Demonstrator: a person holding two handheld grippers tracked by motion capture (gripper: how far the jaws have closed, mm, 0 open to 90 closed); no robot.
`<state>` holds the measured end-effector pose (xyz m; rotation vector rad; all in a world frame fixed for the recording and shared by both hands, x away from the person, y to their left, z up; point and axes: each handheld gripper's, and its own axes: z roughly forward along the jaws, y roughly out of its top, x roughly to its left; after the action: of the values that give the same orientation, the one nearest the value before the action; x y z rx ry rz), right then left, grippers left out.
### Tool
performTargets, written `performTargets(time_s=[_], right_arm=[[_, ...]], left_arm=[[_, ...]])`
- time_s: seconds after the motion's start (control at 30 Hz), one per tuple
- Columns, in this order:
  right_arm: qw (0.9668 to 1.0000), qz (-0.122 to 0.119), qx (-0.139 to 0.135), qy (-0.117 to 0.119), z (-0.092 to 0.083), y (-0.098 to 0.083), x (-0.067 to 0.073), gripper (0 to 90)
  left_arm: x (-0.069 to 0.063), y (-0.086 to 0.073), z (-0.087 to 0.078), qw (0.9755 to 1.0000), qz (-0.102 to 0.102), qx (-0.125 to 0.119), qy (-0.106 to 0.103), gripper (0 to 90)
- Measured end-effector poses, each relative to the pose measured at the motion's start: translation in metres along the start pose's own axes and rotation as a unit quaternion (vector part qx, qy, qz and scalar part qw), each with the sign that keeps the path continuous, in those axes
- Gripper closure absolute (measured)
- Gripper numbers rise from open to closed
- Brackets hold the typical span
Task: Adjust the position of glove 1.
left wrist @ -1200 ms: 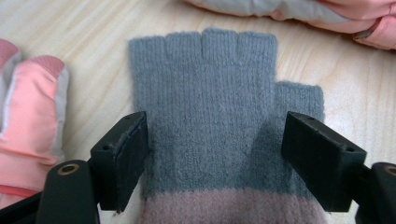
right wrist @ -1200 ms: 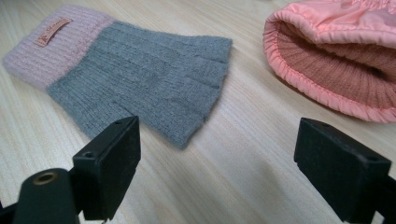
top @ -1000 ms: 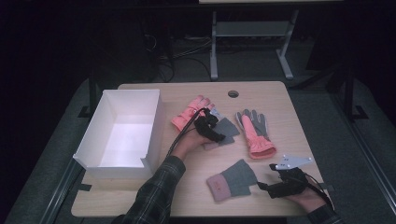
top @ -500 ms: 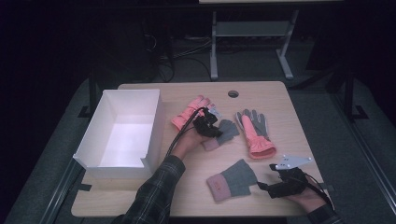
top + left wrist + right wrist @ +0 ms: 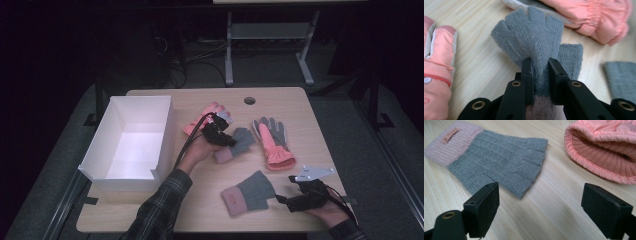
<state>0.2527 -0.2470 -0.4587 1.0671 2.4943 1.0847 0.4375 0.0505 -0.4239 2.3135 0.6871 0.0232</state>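
The left gripper (image 5: 540, 67) has its two black jaws pinched tight on a grey knitted fingerless glove with a pale pink cuff (image 5: 536, 37), gripping it in the palm just above the cuff. In the high view that glove (image 5: 239, 143) sits near the middle of the light wooden bench (image 5: 200, 210), between a coral padded glove (image 5: 202, 116) beside the white open box (image 5: 131, 176) and a second coral and grey padded glove (image 5: 272, 141) lying palm up. The right gripper (image 5: 540, 202) rests at the near right edge with its jaws spread wide and nothing between them, just short of a matching grey knitted glove with a pink cuff (image 5: 496, 157) lying flat on the bench
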Motion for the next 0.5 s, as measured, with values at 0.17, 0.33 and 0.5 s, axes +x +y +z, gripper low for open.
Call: performTargets(time_s=[0.17,0.33,0.5], right_arm=[[1.0,0.0,-0.001,-0.001,0.0,0.0,0.001,14.6],[1.0,0.001,0.0,-0.001,0.001,0.0,0.0,14.6],[1.0,0.001,0.001,-0.002,0.001,0.0,0.001,14.6]], left_arm=[[-0.008,-0.004,-0.01,1.0,-0.003,0.005,-0.006,76.1],[-0.02,-0.011,-0.022,0.9999,-0.001,0.002,-0.013,76.0],[-0.03,-0.014,-0.029,0.9998,-0.004,-0.004,-0.02,76.0]])
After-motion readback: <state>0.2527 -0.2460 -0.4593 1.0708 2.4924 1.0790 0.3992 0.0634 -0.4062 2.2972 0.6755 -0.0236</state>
